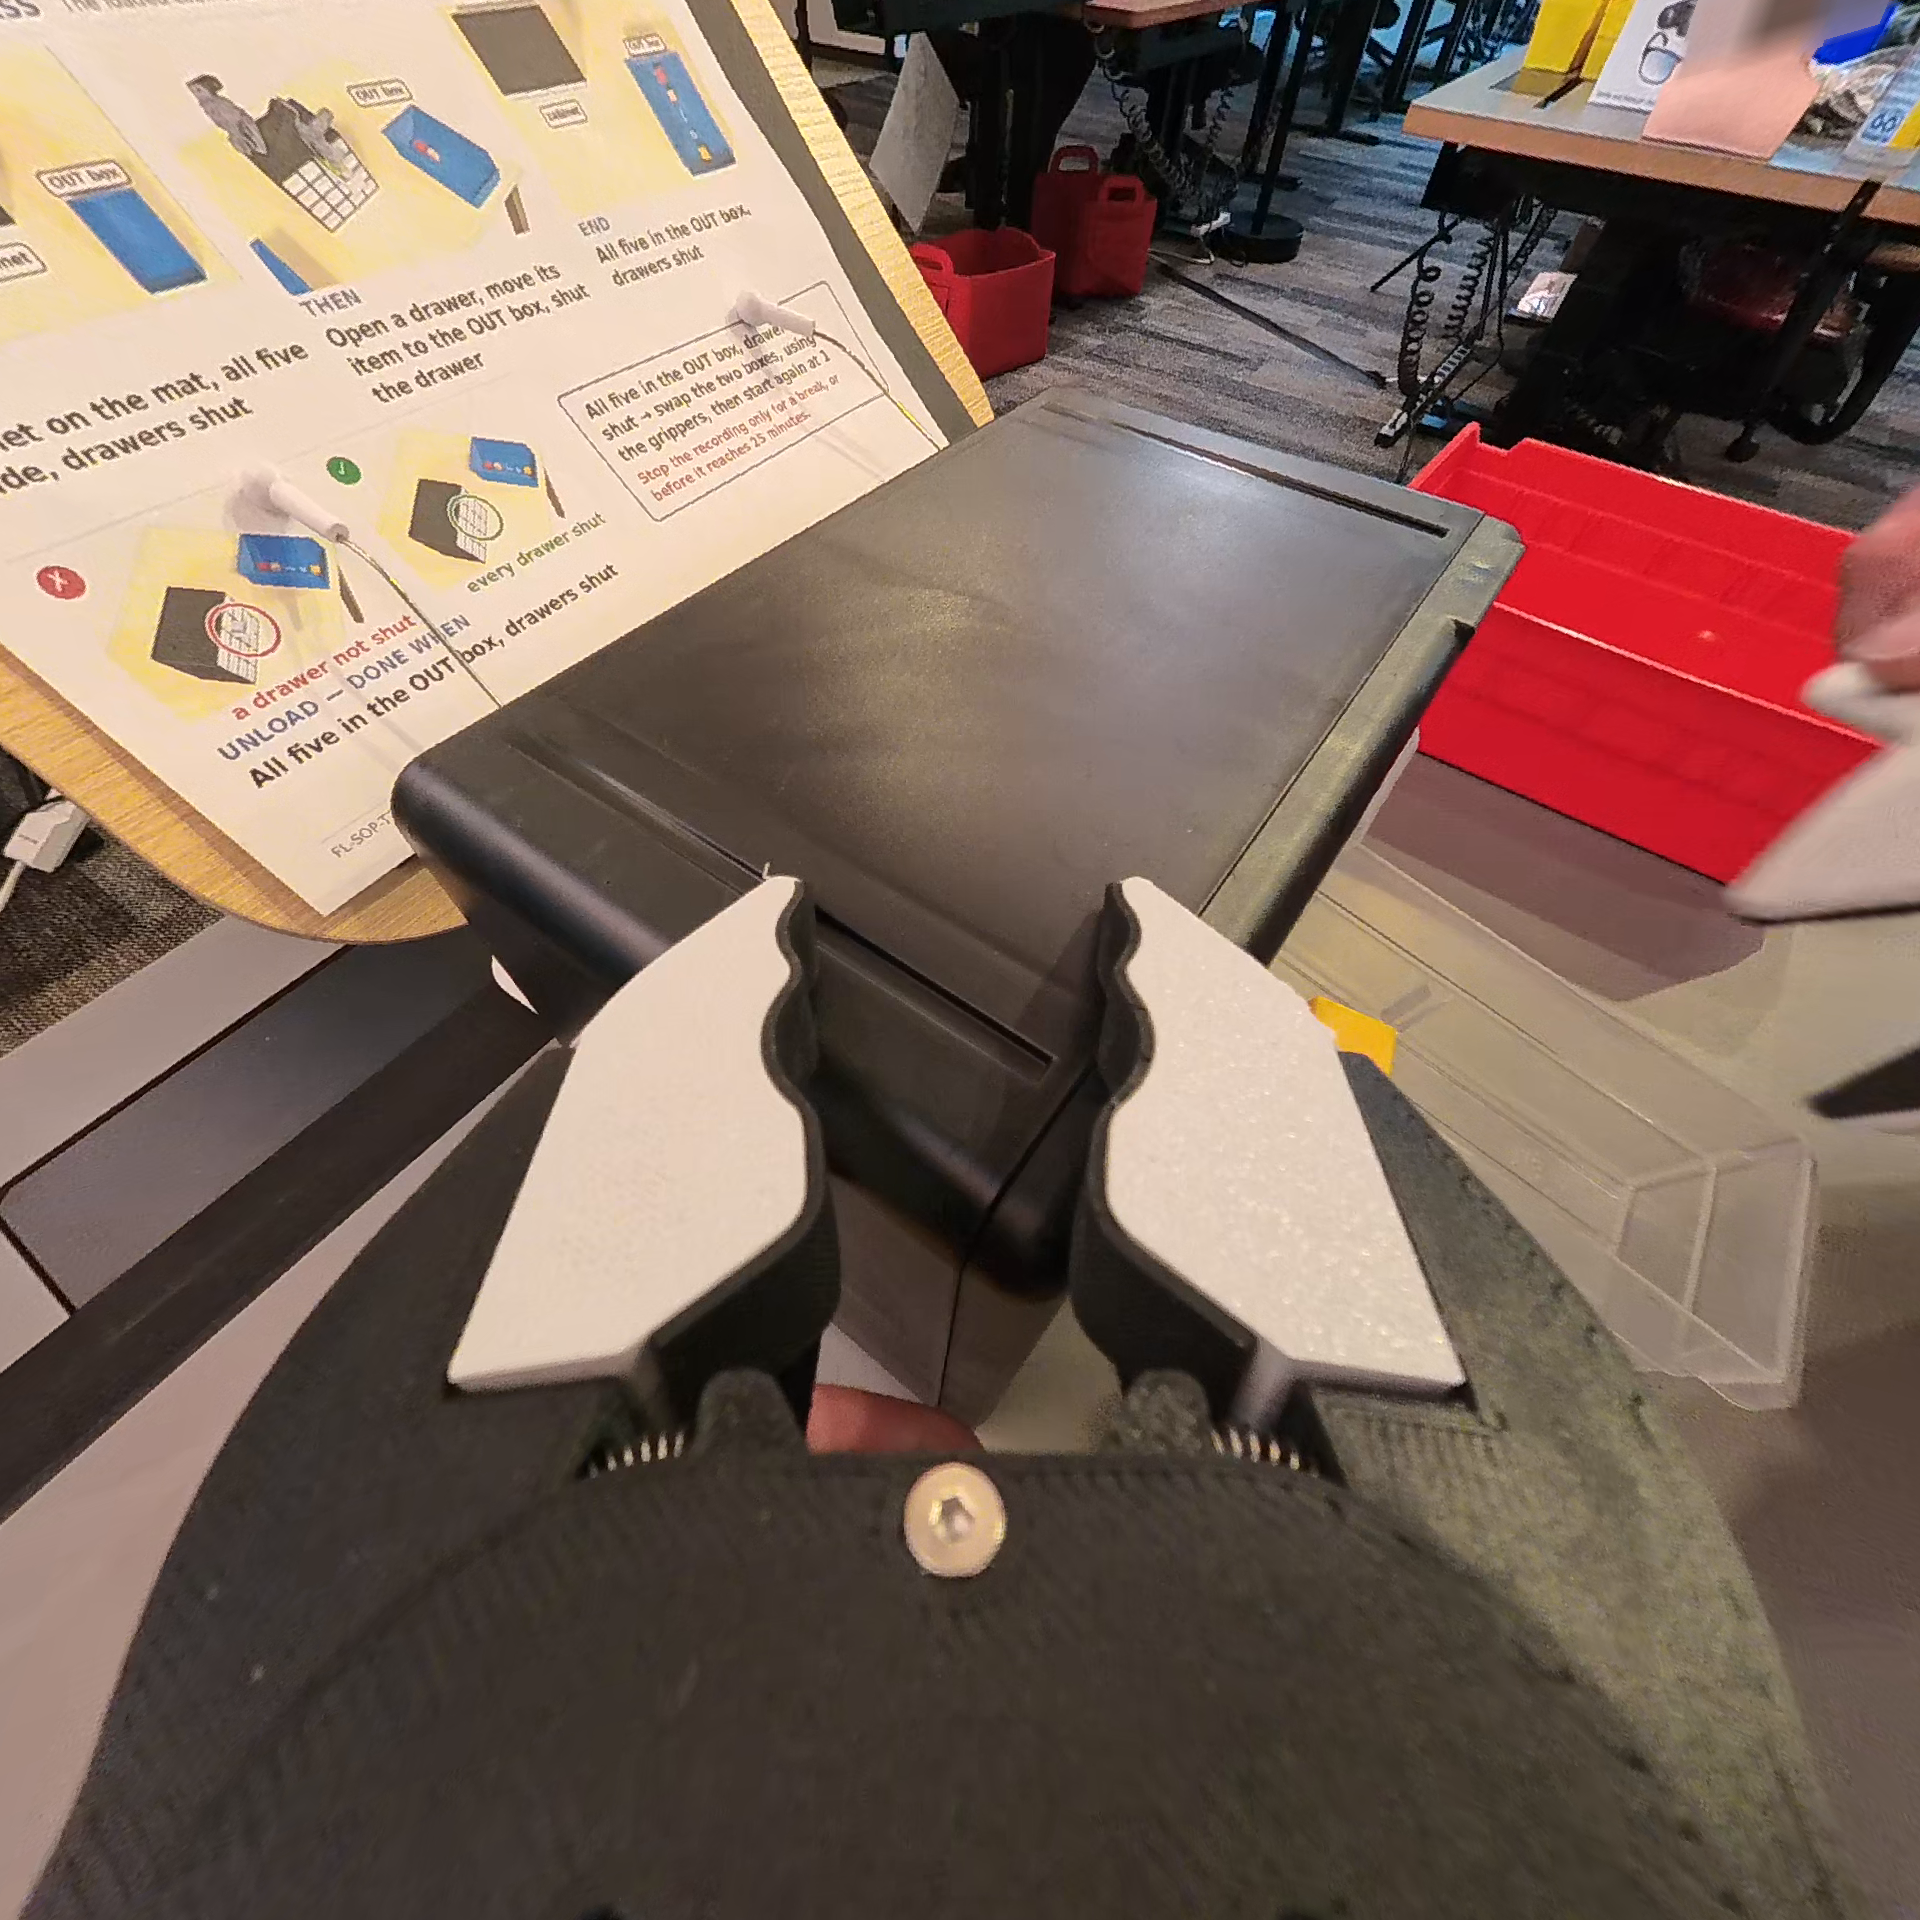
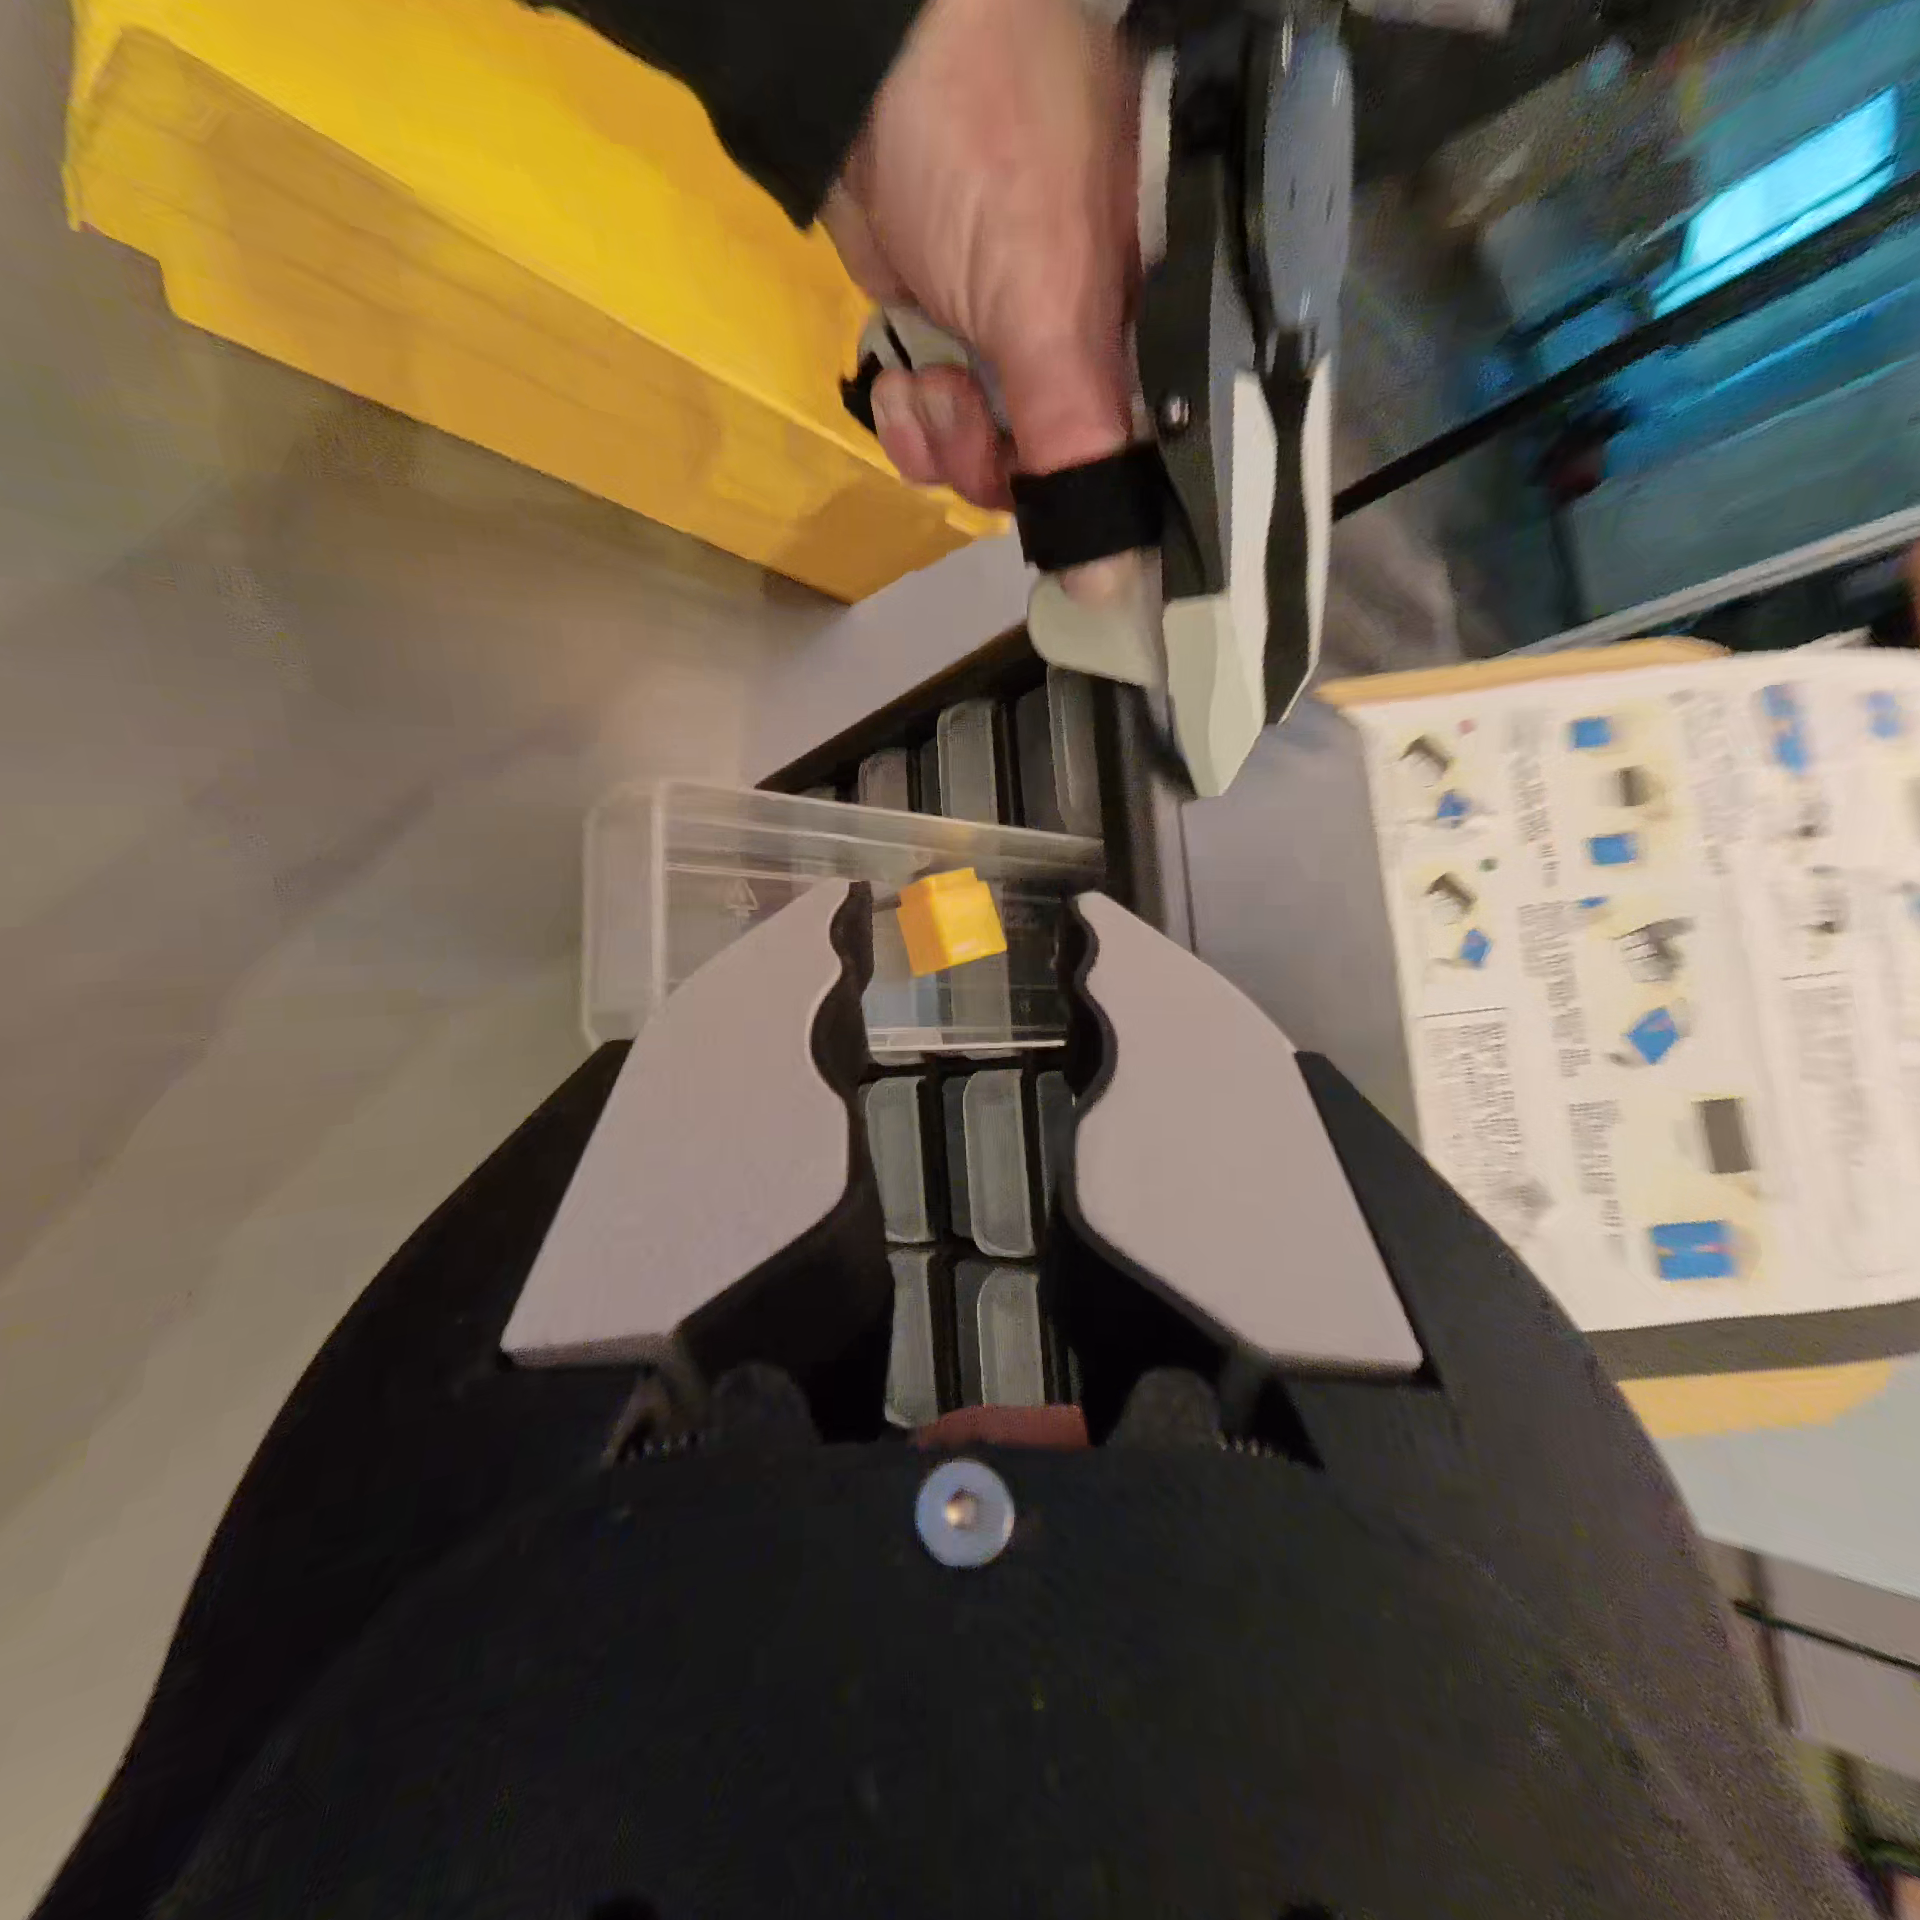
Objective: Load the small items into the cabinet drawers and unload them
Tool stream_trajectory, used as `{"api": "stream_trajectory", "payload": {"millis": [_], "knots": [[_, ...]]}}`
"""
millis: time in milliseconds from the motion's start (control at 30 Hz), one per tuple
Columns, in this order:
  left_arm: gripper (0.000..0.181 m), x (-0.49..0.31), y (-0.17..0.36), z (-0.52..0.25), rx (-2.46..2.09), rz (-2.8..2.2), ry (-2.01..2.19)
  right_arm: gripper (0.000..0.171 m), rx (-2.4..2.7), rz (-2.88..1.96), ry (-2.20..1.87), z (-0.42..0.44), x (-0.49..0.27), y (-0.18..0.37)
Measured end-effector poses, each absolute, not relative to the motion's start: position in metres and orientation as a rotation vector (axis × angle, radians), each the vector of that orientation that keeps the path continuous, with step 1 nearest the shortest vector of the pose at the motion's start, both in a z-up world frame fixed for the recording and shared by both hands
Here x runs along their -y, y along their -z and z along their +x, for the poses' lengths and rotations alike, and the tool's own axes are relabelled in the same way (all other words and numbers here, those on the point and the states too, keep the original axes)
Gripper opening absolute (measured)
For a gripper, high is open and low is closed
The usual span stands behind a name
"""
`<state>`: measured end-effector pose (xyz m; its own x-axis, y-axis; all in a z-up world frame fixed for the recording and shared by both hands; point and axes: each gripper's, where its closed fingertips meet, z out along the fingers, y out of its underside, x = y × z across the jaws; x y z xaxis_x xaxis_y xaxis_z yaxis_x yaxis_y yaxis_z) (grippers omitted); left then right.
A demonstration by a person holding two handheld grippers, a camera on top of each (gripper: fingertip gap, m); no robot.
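Small yellow plastic block (image 2: 951, 923) seen inside pulled-out clear plastic drawer (image 2: 727, 883) of black plastic cabinet (image 1: 997, 665). Block judged light, hard, smooth, maybe slippery; best pinched on flat sides. Right gripper (image 2: 961, 987) spread wide, nothing held. Left gripper (image 1: 956, 987) spread over cabinet's top front edge, touch unclear.

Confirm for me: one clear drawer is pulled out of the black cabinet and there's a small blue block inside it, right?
Not quite. The block in the pulled-out clear drawer of the black cabinet is yellow, not blue, as the right wrist view shows.
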<state>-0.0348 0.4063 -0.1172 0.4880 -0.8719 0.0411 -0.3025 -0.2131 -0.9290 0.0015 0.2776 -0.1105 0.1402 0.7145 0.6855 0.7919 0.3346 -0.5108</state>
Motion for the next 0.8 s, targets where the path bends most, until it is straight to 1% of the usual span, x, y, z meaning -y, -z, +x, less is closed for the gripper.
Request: {"api": "stream_trajectory", "payload": {"millis": [133,400,567,633,800], "knots": [[0.052,-0.406,0.117,-0.035,-0.996,-1.758,0.729,0.034,1.707,-1.557,0.064,-0.003,-0.305,0.131],[0.052,-0.406,0.117,-0.035,-0.995,-1.756,0.729,0.034,1.882,-1.717,0.104,-0.004,-0.324,0.160],[0.053,-0.406,0.117,-0.035,-0.992,-1.754,0.731,0.028,1.931,-1.742,0.114,-0.006,-0.327,0.168],[0.052,-0.406,0.117,-0.035,-0.991,-1.754,0.731,0.022,1.946,-1.742,0.159,-0.004,-0.329,0.171],[0.052,-0.406,0.117,-0.035,-0.990,-1.754,0.731,0.020,1.932,-1.727,0.132,-0.007,-0.328,0.169]]}}
